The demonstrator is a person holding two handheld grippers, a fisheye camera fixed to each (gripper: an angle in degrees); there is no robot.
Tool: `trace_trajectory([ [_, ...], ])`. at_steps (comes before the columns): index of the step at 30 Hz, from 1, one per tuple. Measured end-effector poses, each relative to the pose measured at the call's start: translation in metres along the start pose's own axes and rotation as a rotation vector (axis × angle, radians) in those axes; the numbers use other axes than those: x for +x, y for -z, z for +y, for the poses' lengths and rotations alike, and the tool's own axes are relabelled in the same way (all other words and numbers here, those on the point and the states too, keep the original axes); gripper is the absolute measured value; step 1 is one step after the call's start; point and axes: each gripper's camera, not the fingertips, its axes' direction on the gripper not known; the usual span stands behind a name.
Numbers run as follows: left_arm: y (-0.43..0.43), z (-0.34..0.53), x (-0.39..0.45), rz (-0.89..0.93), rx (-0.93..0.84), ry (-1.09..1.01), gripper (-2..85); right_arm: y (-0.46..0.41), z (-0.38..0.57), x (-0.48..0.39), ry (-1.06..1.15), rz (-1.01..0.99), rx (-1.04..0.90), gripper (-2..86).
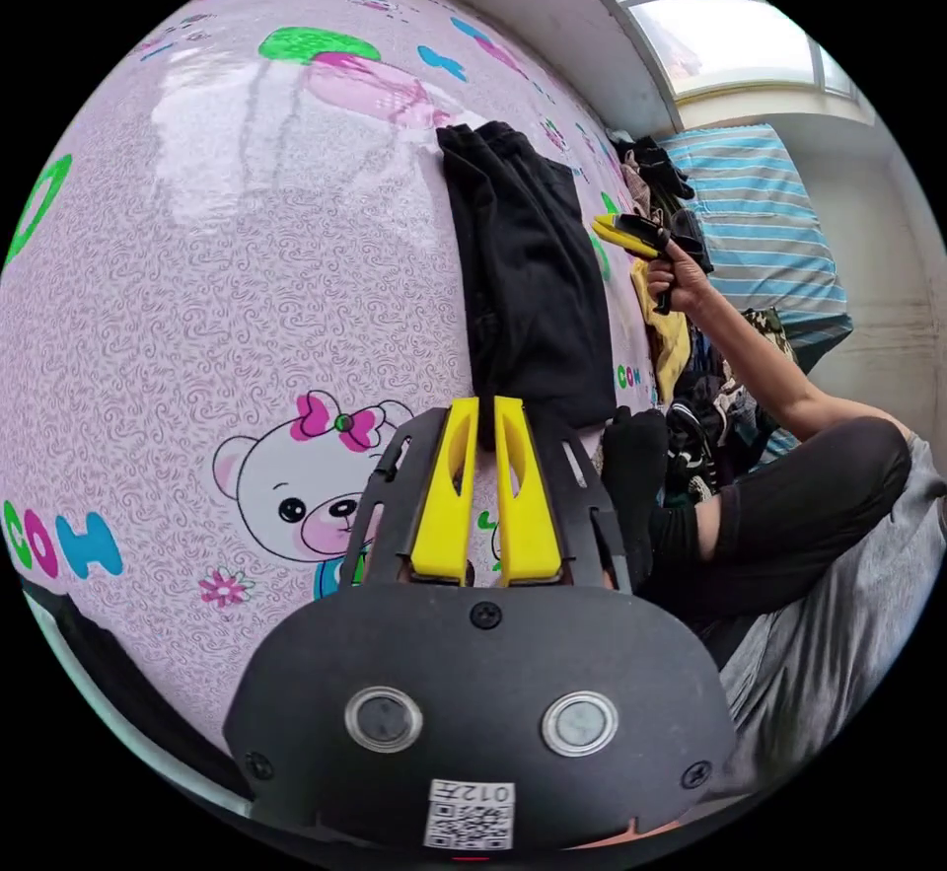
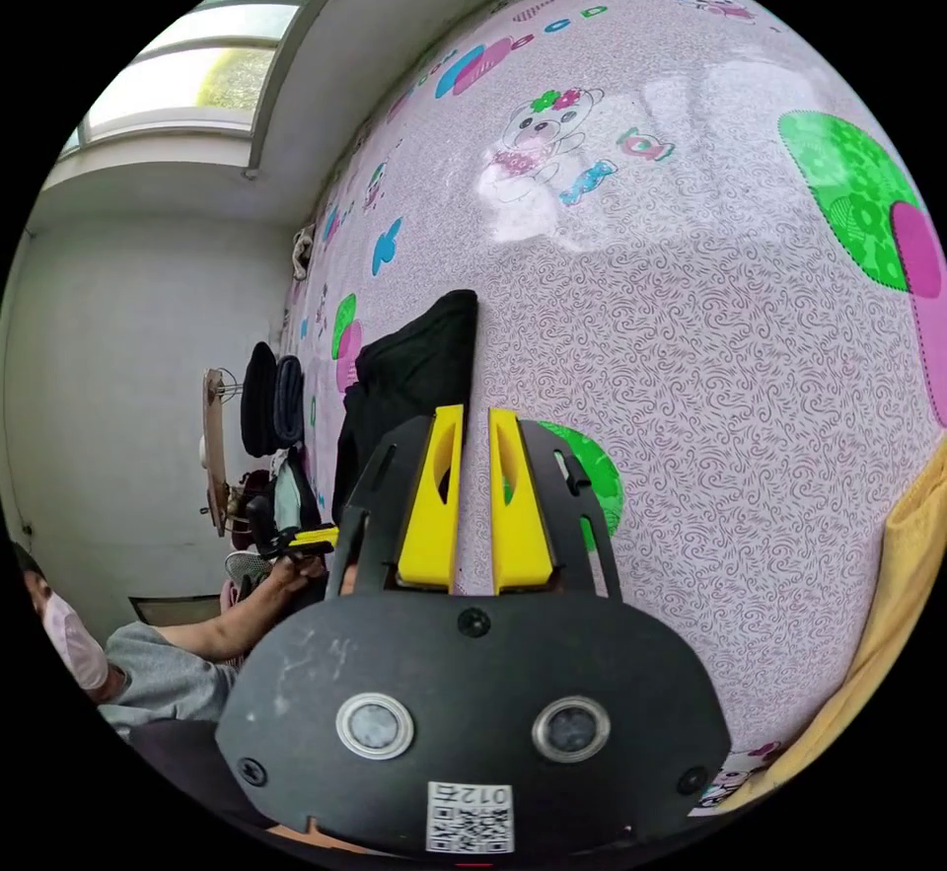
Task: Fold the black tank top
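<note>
The black tank top [image 1: 528, 269] lies folded in a long strip on the pink cartoon-print mat [image 1: 247, 299]. My left gripper [image 1: 485, 409] hovers at one short end of the strip, its yellow jaws together with only a thin slit between them and no cloth pinched. A hand holds my right gripper [image 1: 623, 232] beside the strip's long right edge. In the right gripper view the tank top [image 2: 419, 368] sits just past and left of my right gripper [image 2: 475, 414], whose jaws are together over bare mat. A hand holds the left gripper [image 2: 311, 540] low on the left.
A person sits at the mat's edge, a bent leg in dark trousers [image 1: 809, 506] close by. A heap of clothes [image 1: 691, 388] and a striped blue bundle [image 1: 760, 210] lie beside the tank top. Yellow cloth [image 2: 912, 575] covers one mat corner. A white wall [image 2: 128, 368] stands beyond.
</note>
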Motion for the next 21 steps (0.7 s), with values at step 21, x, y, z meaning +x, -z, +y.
trace_trajectory([
  [21,0.011,-0.186,-0.021,-0.133,0.032,-0.081,5.0,-0.185,0.027,-0.003,0.529,0.456,-0.064,8.3],
])
